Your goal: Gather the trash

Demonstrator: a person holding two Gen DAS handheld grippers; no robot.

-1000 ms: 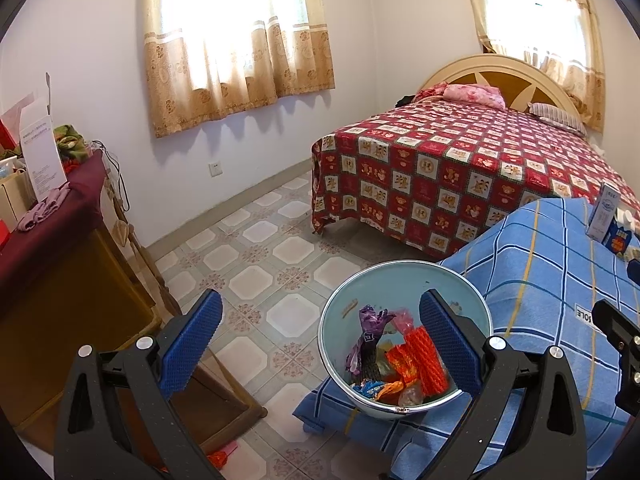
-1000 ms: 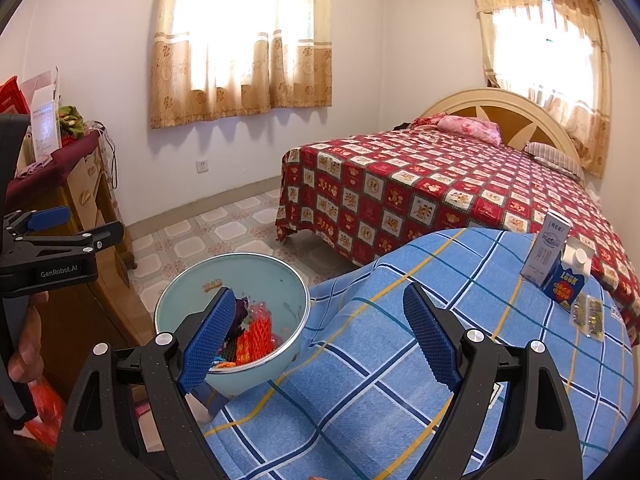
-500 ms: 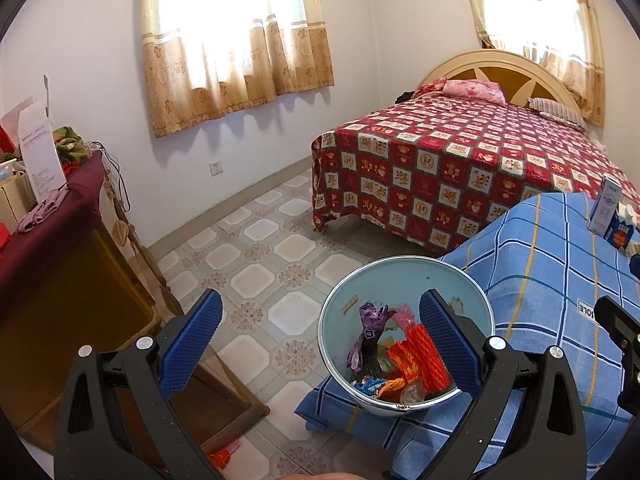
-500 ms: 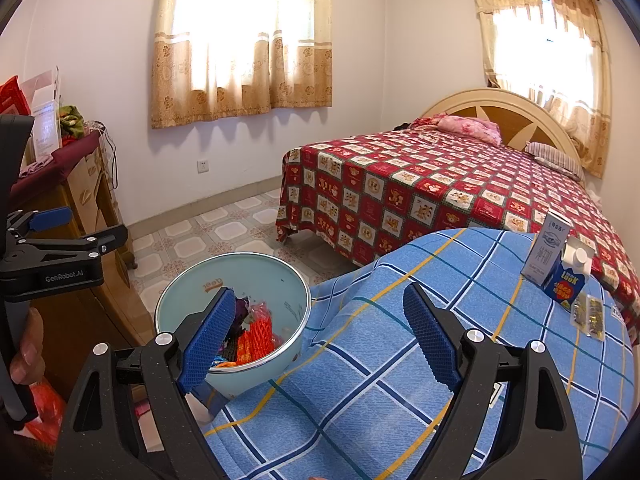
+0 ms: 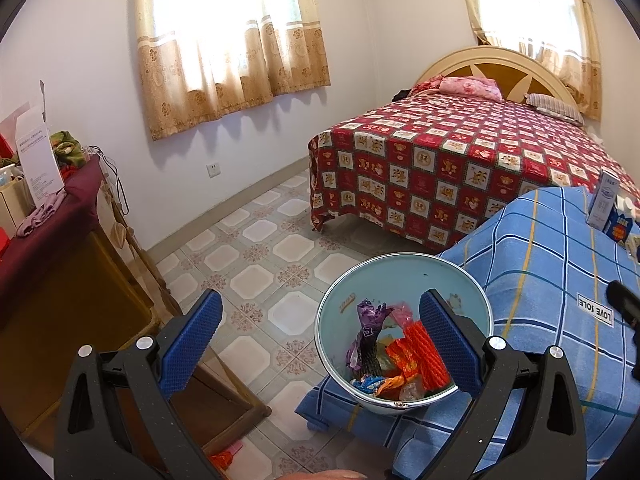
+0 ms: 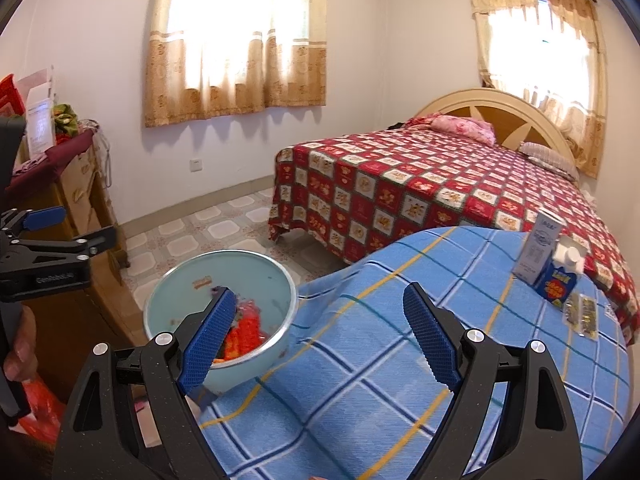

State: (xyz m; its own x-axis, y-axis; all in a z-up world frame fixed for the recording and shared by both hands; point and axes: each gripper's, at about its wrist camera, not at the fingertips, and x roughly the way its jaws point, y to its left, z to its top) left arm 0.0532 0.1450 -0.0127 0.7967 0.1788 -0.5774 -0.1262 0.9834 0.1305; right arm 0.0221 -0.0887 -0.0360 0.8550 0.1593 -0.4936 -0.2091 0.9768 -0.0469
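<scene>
A light-blue bowl (image 5: pixel 400 276) sits at the left edge of the blue checked cloth (image 5: pixel 540 280), holding several wrappers (image 5: pixel 404 356), orange, purple and red. My left gripper (image 5: pixel 320 340) hovers above and in front of the bowl, open and empty. In the right wrist view the same bowl (image 6: pixel 244 272) lies behind the left finger of my right gripper (image 6: pixel 320 336), which stands open over the cloth (image 6: pixel 360 360) with nothing between its pads. Far right on the cloth stand a grey-white carton (image 6: pixel 538 250) and a blue carton (image 6: pixel 560 282), with a foil packet (image 6: pixel 580 314) beside them.
A bed with a red patterned cover (image 5: pixel 460 168) fills the back right. A wooden cabinet under a maroon cloth (image 5: pixel 48 240) stands at the left beside the tiled floor (image 5: pixel 260 240). A red scrap (image 5: pixel 224 458) lies on the floor. My left gripper (image 6: pixel 80 224) and a hand (image 6: pixel 20 352) show at the left.
</scene>
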